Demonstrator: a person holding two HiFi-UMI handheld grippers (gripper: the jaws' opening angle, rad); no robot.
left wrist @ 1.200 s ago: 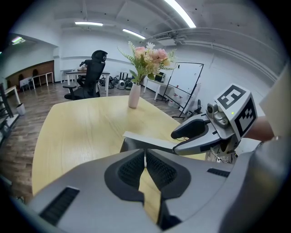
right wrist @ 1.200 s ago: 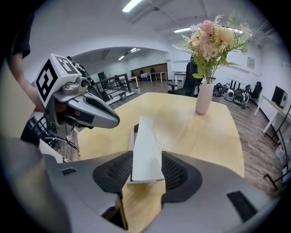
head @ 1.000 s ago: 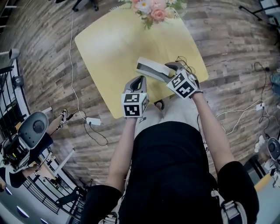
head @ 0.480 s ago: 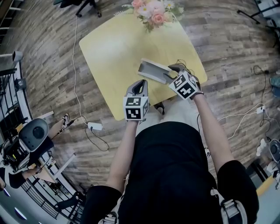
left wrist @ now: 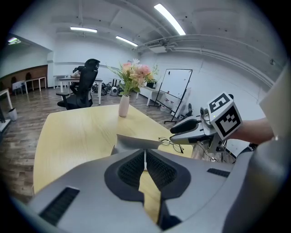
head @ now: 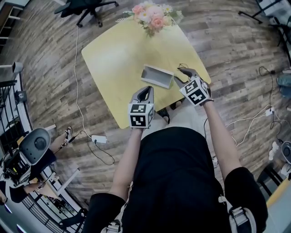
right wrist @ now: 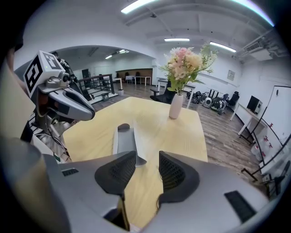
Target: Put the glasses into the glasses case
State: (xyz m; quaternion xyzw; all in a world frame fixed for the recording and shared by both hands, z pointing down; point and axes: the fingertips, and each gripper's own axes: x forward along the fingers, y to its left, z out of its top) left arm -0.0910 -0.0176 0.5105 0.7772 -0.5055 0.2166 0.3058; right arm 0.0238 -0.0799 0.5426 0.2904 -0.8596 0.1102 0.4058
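The grey glasses case point(head: 157, 76) lies open on the yellow table point(head: 113, 54), its lid raised; it also shows in the left gripper view point(left wrist: 134, 142) and the right gripper view point(right wrist: 123, 141). The thin-framed glasses point(left wrist: 170, 142) lie on the table just right of the case, under the right gripper's tips. My left gripper point(head: 146, 89) hovers near the table's front edge, short of the case, its pads point(left wrist: 136, 166) together with nothing in them. My right gripper point(head: 183, 72) hangs to the right of the case, jaws apart and nothing between them point(right wrist: 148, 168).
A white vase of pink flowers point(head: 152, 16) stands at the table's far edge. An office chair point(head: 86, 7) is beyond the table. Cables and a power adapter point(head: 97, 139) lie on the wooden floor to the left.
Both grippers have drawn back from the case toward the table's near edge and risen a little. The case stays on the table, apart from both.
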